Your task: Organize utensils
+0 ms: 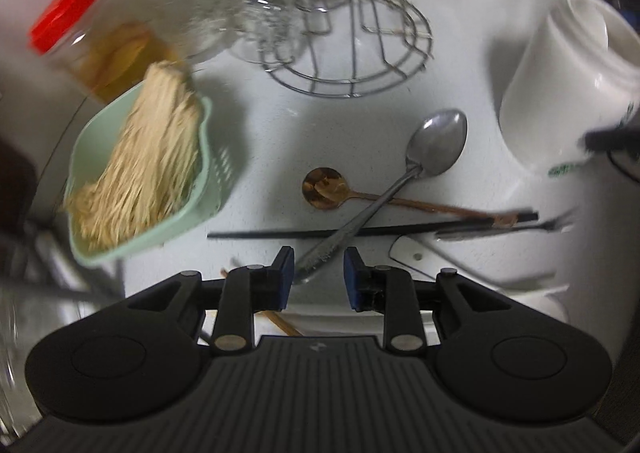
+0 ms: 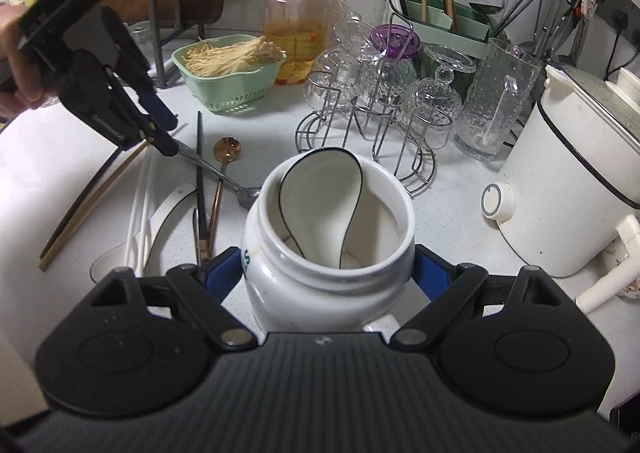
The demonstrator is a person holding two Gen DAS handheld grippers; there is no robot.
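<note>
Right wrist: white jar (image 2: pixel 320 285) w/ green lettering, only "S" readable.

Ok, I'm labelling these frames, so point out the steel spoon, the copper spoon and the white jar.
steel spoon (image 1: pixel 438 143): left wrist view, middle of its bowl.
copper spoon (image 1: pixel 323 188): left wrist view, middle of its round bowl.
white jar (image 2: pixel 320 285): right wrist view, front wall below the rim.

blurred: red-lid jar (image 1: pixel 72 13) | hidden: silver spoon (image 1: pixel 400 189) handle end under left gripper (image 1: pixel 318 277)
</note>
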